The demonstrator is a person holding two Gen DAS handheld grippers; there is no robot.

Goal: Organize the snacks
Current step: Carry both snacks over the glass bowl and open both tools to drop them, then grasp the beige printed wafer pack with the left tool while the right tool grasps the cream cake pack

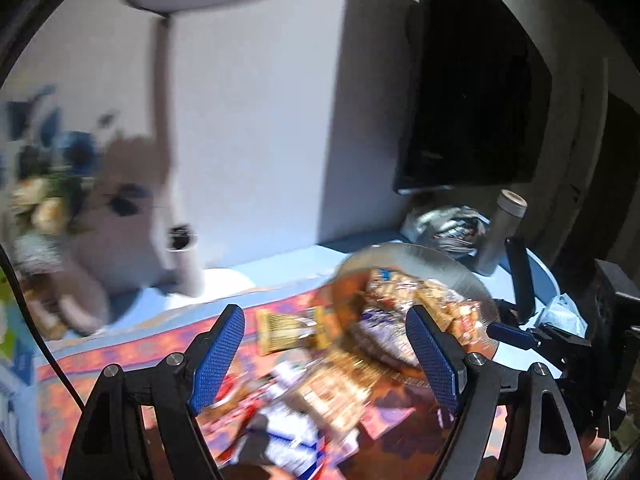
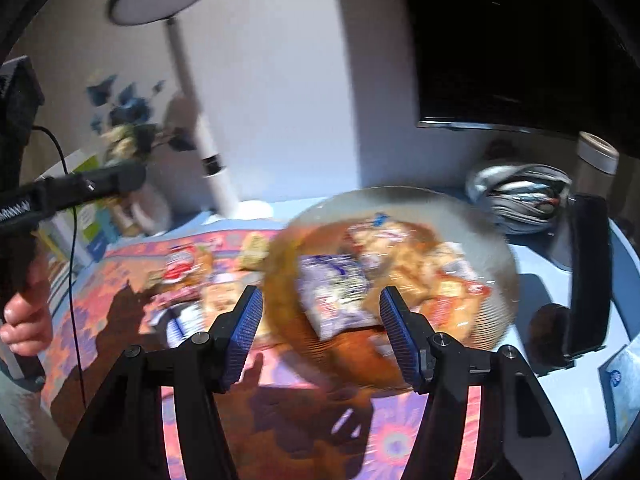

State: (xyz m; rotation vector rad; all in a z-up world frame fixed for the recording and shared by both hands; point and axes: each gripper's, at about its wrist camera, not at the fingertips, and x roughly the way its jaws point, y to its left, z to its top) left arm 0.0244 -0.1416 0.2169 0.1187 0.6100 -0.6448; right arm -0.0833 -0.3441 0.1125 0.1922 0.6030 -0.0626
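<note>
Left gripper [image 1: 325, 354]: released, blue pads spread wide with nothing between them, held above the loose packets just left of the bowl.
Right gripper [image 2: 321, 338]: released too, fingers well apart and gripping nothing, hovering over the near rim of the bowl.
Bowl [image 2: 472, 216]: clear, round, standing on the right part of the patterned mat; it is blurred in both views.
Snacks in bowl [image 2: 334, 292]: several packets piled inside, a purple and white one toward the front, orange and red ones behind and to its right.
Loose snacks [image 2: 182, 270]: more packets lying flat on the mat to the left of the bowl, among them a red and white one; a yellow wrapper [image 1: 286, 330] lies just beside the bowl's left edge.
Mat [image 2: 392, 436]: pink, orange and purple pattern, spread under the bowl and the loose packets.
Lamp [image 2: 200, 120]: white, with a round head, standing behind the bowl to its left, against the wall.
Flowers [image 2: 128, 124]: blue and cream bunch, left of the lamp.
Screen [image 2: 516, 40]: dark, on the wall above and behind the bowl, to its right.
Cup [image 2: 596, 160]: tall and pale, behind the bowl at the far right, beside a grey bundle [image 2: 520, 196].
Hand [image 2: 24, 320]: holding the other gripper's black handle, far left of the bowl.
</note>
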